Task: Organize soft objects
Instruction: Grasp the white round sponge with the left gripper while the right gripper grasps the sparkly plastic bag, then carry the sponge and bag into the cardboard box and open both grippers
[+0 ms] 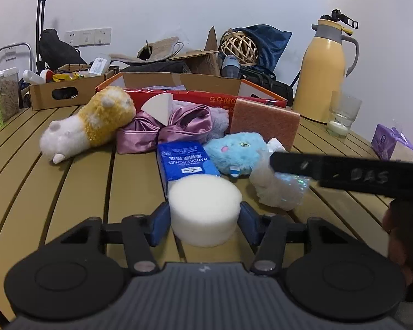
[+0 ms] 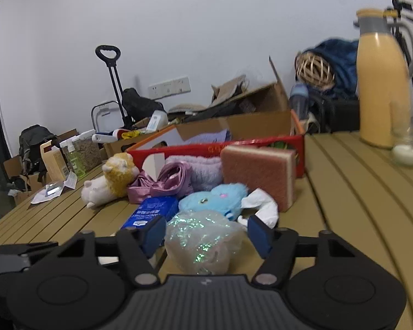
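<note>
foam puck sits between left gripper pads, seemingly clamped; right gripper straddles crinkly bag, gap at 3 o'clock; squeeze gently, lift toward red box at 12 o'clock.

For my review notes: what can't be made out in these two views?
- Box contents: both views, hidden by its front wall.
- Right gripper grip on the bag: right wrist, right pad contact unclear.
- Handkerchief pack near end: left wrist, behind the sponge.

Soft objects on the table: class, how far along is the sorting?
Done: only a lilac cloth lies in the red box. In hand: the left tool brackets the white sponge; the right tool brackets the glittery bag. Left: plush toys, pink sponge, tissues.
</note>
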Demonstrator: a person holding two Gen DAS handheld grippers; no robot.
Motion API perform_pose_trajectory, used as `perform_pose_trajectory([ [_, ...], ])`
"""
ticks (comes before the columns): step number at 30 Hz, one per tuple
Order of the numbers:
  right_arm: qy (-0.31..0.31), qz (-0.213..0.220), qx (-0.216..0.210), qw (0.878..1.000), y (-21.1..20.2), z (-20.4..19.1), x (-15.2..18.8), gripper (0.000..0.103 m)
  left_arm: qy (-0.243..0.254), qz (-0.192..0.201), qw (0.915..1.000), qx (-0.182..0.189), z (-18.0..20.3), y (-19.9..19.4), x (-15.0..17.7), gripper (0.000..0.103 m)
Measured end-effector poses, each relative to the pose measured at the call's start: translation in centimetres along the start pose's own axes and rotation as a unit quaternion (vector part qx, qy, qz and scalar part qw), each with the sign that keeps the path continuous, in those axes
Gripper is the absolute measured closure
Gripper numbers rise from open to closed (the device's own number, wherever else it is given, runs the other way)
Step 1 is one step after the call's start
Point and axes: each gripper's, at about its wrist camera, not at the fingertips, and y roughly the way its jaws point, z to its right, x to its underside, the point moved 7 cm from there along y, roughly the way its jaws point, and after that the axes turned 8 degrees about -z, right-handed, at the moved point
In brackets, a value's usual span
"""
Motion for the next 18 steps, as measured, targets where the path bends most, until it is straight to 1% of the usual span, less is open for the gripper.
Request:
perform_pose_trajectory([
  [1,0.003,-0.007,-0.006,1.000,0.5,0.0,0.2,0.048,0.000,0.000,1.0000,0.004,0.0,-0.1,0.0,0.050],
  [2,0.005,-0.015,-0.011,1.000,0.9,0.1,0.4,0.058,0.002,0.003,1.0000,0.006,0.0,-0.3,-0.1,0.051],
  [3,0.004,-0.025,-0.014,1.000,1.3,0.1,0.6,0.064,0.005,0.008,0.9999,0.006,-0.1,-0.6,-0.1,0.051],
  [4,0.002,-0.032,-0.019,0.999,1.5,0.0,0.7,0.080,0.008,0.011,0.9999,0.007,0.0,-0.9,-0.1,0.052],
  [5,0.001,-0.034,-0.024,0.999,1.5,-0.1,0.8,0.082,0.010,0.013,0.9998,0.008,0.0,-1.3,-0.1,0.052],
  [6,0.000,-0.030,-0.024,0.999,1.3,-0.3,0.8,0.082,0.010,0.016,0.9998,0.006,0.0,-1.7,-0.1,0.052],
  [10,-0.012,-0.020,-0.017,1.000,-0.4,-0.9,1.0,0.087,0.003,0.030,0.9995,-0.009,-0.3,-4.3,0.0,0.052],
  [15,-0.010,-0.003,-0.023,1.000,-4.4,-2.1,2.1,0.087,-0.010,0.053,0.9983,-0.022,-0.8,-8.8,0.7,0.052],
  [18,-0.013,0.006,-0.019,1.000,-7.3,-3.0,3.1,0.087,-0.021,0.067,0.9974,-0.020,-0.7,-11.5,1.3,0.052],
])
